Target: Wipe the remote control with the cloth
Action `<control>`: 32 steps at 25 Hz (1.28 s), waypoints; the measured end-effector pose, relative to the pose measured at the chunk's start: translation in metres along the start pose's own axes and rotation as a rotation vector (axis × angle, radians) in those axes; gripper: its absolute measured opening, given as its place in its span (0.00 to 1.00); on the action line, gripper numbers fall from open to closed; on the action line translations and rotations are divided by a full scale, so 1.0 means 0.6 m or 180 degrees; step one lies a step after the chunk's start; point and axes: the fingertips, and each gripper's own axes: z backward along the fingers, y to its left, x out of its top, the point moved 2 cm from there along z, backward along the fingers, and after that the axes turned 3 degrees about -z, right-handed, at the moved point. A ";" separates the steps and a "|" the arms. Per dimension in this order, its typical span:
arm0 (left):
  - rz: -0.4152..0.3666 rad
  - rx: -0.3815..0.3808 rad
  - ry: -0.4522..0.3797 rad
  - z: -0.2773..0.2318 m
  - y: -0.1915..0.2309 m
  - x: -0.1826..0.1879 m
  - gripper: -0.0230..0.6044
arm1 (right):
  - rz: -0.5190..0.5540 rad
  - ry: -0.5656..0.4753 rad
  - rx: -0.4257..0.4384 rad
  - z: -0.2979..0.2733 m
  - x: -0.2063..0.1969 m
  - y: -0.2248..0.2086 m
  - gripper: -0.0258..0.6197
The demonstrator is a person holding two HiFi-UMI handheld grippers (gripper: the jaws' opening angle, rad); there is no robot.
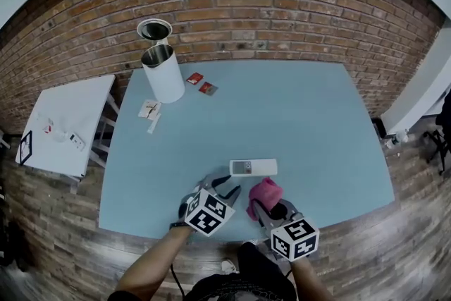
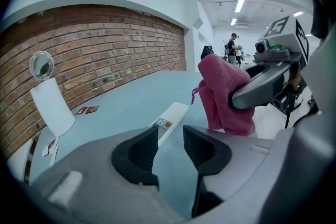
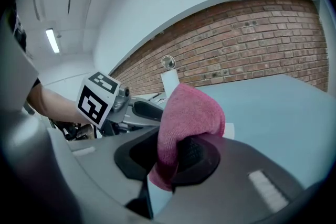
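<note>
1. Remote control (image 1: 253, 167), white, lies flat on the blue table (image 1: 303, 109), just ahead of both grippers in my head view.
2. Only the left gripper view shows my left gripper (image 2: 170, 140) with its jaws apart and empty, the remote beyond them.
3. Only the right gripper view shows my right gripper (image 3: 169, 157) clamped on the bunched pink cloth (image 3: 190, 113).
4. The head view places the cloth just beside the remote.

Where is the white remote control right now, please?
Head view, near centre: the white remote control lies on the blue table, just beyond the pink cloth.
</note>
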 end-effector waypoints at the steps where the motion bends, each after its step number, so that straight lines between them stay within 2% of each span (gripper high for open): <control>1: -0.0101 -0.0063 0.0022 -0.011 0.004 0.001 0.30 | -0.0007 -0.0002 0.0008 -0.006 0.006 -0.007 0.14; 4: -0.0406 -0.0217 0.0136 -0.044 0.015 -0.003 0.35 | -0.0016 -0.0004 0.0034 -0.024 0.023 -0.030 0.14; 6: -0.0505 -0.0310 0.0286 -0.066 0.025 -0.014 0.42 | -0.0028 0.0003 0.0067 -0.034 0.031 -0.044 0.14; 8: -0.0584 -0.0417 0.0445 -0.084 0.035 -0.026 0.43 | -0.0053 0.0014 0.0123 -0.044 0.038 -0.054 0.14; 9: -0.0630 -0.0482 0.0520 -0.092 0.039 -0.031 0.51 | -0.0061 0.0020 0.0156 -0.048 0.042 -0.057 0.14; 10: -0.0676 -0.0552 0.0590 -0.100 0.042 -0.034 0.53 | -0.0063 0.0027 0.0187 -0.052 0.045 -0.062 0.14; 18: -0.0976 -0.1017 0.0920 -0.146 0.046 -0.045 0.54 | -0.0176 0.0081 0.0412 -0.090 0.061 -0.094 0.14; 27: -0.0906 -0.1488 0.1183 -0.161 0.039 -0.053 0.52 | -0.0321 0.0187 0.0783 -0.148 0.070 -0.101 0.14; 32: -0.0872 -0.1444 0.1312 -0.162 0.038 -0.052 0.51 | -0.0466 0.0212 0.0924 -0.195 0.074 -0.090 0.14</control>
